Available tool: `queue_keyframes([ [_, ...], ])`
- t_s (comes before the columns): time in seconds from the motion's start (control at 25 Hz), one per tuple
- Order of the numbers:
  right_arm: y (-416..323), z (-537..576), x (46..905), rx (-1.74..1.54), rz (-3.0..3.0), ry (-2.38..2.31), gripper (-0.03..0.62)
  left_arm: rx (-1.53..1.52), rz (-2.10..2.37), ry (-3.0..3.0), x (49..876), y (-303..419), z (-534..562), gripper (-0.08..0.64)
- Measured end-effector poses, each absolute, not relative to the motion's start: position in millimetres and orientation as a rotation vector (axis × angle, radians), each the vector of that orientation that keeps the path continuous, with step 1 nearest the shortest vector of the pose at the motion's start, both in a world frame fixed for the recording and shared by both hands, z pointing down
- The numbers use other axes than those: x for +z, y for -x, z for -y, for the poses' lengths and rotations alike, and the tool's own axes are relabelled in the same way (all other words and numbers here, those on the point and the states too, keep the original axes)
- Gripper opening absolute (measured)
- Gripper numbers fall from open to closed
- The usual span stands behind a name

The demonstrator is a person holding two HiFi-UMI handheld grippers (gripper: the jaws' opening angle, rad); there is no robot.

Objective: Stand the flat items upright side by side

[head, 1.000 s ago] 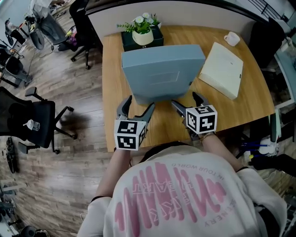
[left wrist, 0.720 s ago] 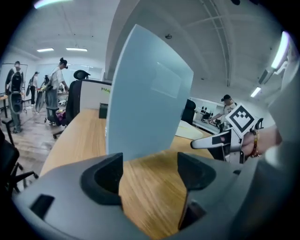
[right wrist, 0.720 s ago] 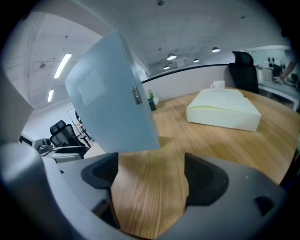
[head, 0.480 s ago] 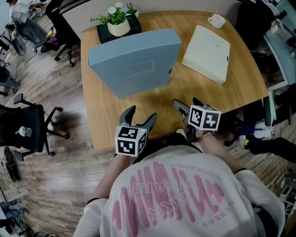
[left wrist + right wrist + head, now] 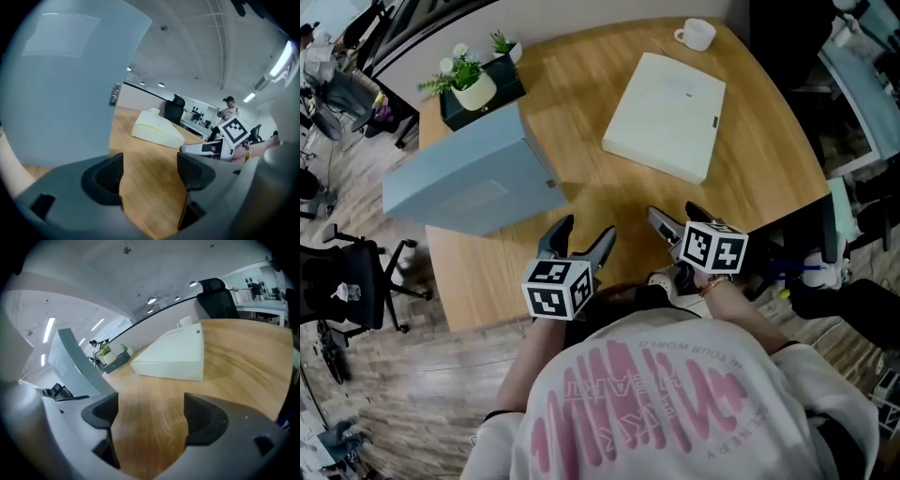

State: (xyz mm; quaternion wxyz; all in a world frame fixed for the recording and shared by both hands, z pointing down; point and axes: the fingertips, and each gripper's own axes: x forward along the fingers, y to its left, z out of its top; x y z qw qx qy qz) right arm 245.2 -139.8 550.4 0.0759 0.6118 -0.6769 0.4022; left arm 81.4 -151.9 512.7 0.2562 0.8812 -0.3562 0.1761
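Note:
A large blue-grey file box (image 5: 469, 183) stands on its edge at the left of the wooden table (image 5: 581, 178); it fills the left of the left gripper view (image 5: 61, 84). A cream flat box (image 5: 666, 117) lies flat at the back right, and shows ahead in the right gripper view (image 5: 176, 357). My left gripper (image 5: 584, 234) hovers over the table's near edge, open and empty, apart from the blue box. My right gripper (image 5: 675, 214) is beside it, open too, with only bare wood between its jaws.
A potted plant (image 5: 473, 84) on a dark box sits at the back left corner. A white cup (image 5: 696, 35) stands behind the cream box. Office chairs (image 5: 347, 281) stand on the floor to the left of the table.
Both grippers have drawn back from the blue box's lower edge towards the near table edge. The head view has swung, so the blue box now sits further left.

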Motion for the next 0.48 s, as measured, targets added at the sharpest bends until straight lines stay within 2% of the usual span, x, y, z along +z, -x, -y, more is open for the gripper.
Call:
queue_keyframes([
  [0.24, -339.8, 149.1, 538.9, 1.231, 2.085, -1.902, 0.439, 0.435, 1.005, -2.324, 516.7, -156.9, 162.0, 0.357],
  [0.48, -416.3, 152.1, 525.1, 1.225, 2.091, -1.992, 0.439, 0.343, 1.073, -2.351, 485.0, -210.4, 189.2, 0.356],
])
